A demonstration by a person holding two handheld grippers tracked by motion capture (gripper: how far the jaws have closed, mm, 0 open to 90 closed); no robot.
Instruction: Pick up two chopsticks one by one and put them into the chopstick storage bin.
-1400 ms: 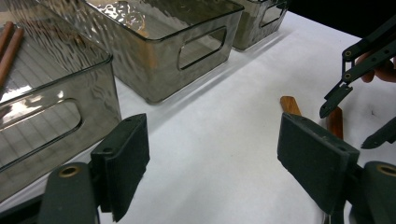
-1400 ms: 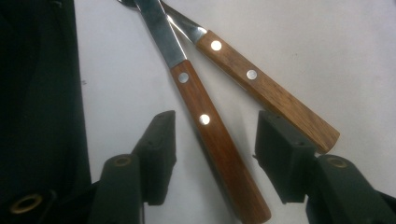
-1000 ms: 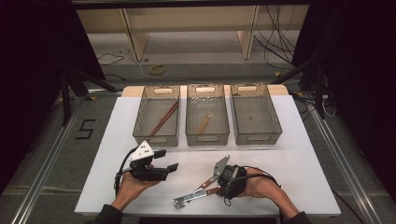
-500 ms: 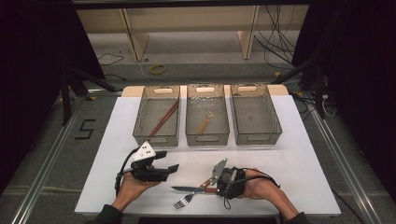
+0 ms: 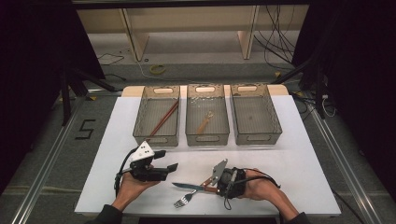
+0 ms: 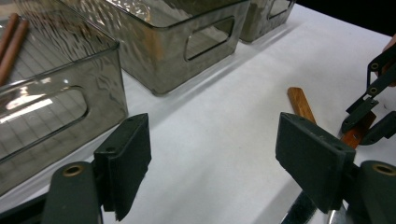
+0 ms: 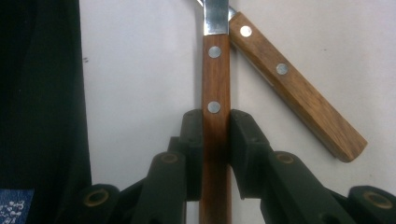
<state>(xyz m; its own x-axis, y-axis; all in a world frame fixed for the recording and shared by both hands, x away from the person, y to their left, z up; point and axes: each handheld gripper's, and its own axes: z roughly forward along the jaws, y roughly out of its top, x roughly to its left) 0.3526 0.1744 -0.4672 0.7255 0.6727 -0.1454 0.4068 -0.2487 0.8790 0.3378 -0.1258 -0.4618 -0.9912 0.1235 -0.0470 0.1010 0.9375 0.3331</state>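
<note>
Bins stand in a row of three at the far side of the white table [image 5: 289, 163]. Two chopsticks [image 5: 164, 117] are held in the left bin [image 5: 157, 115], a wooden-handled utensil [image 5: 204, 122] in the middle bin [image 5: 207, 114], while the right bin's [image 5: 254, 113] contents cannot be told. The knife [image 7: 215, 93] is clamped by its wooden handle in the right gripper [image 7: 215, 140], whose jaws have just been closing, and it is lying low over the table's near edge. The fork [image 5: 185, 199] is crossed by it. The left gripper [image 6: 224, 158] is held agape over bare table.

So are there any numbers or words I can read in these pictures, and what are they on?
"5": a dark number on the grey floor, left of the white table.
Blue patch with pale marks, at the bottom left of the right gripper view: too blurred to read.
</note>
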